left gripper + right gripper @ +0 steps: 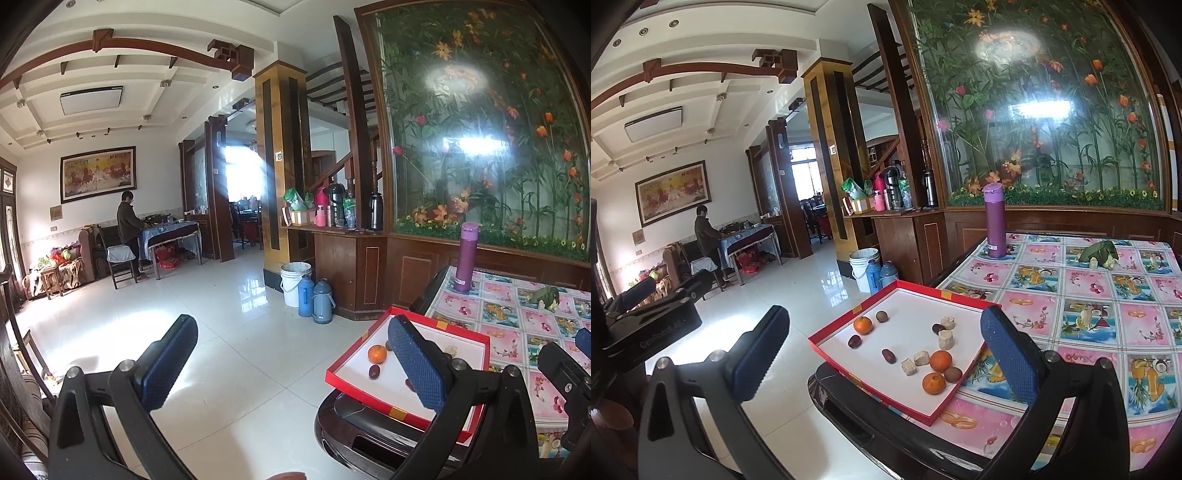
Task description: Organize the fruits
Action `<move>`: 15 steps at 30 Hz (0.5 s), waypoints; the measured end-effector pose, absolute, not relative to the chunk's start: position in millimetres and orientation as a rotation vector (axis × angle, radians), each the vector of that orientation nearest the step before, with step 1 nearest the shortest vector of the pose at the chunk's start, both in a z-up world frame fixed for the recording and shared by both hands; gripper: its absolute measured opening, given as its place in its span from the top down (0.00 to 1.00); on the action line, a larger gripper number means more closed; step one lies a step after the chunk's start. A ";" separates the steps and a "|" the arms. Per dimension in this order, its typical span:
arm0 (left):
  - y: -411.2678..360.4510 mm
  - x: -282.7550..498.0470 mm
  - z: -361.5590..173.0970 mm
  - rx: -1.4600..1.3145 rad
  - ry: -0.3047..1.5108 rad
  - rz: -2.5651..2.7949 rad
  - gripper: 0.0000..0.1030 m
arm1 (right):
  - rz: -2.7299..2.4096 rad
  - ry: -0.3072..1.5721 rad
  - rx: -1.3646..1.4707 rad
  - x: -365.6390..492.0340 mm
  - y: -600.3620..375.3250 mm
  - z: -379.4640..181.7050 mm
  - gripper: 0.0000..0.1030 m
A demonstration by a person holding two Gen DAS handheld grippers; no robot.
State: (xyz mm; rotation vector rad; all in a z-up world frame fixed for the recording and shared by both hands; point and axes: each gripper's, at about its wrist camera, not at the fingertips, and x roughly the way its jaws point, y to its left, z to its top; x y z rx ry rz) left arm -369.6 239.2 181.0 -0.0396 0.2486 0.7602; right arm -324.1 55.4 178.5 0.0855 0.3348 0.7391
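Note:
A red-rimmed white tray sits on the table's near left corner; it also shows in the left wrist view. In it lie three oranges, several dark red dates, brown round fruits and pale cut chunks. In the left wrist view one orange and a date show; the finger hides the others. My right gripper is open and empty, held above the tray's near edge. My left gripper is open and empty, left of the tray over the floor.
A purple flask stands at the table's far left. A green leaf-wrapped bundle lies at the far side of the patterned tablecloth. A white bucket and two thermoses stand on the floor. A person stands far left.

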 end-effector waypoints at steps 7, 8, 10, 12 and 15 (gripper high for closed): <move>239.5 -368.9 179.9 -0.041 0.251 0.759 0.00 | 0.740 0.335 0.082 -323.7 55.7 176.8 0.00; 240.0 -368.9 179.3 -0.042 0.252 0.759 0.00 | 0.740 0.335 0.083 -323.7 55.7 176.9 0.00; 240.6 -369.4 178.5 -0.042 0.254 0.759 0.00 | 0.740 0.333 0.082 -323.5 56.8 176.9 0.00; 242.0 -369.4 177.6 -0.041 0.256 0.758 0.00 | 0.738 0.335 0.082 -323.5 56.7 176.6 0.00; 242.0 -369.4 177.7 -0.042 0.256 0.758 0.00 | 0.740 0.335 0.083 -323.4 56.7 176.6 0.00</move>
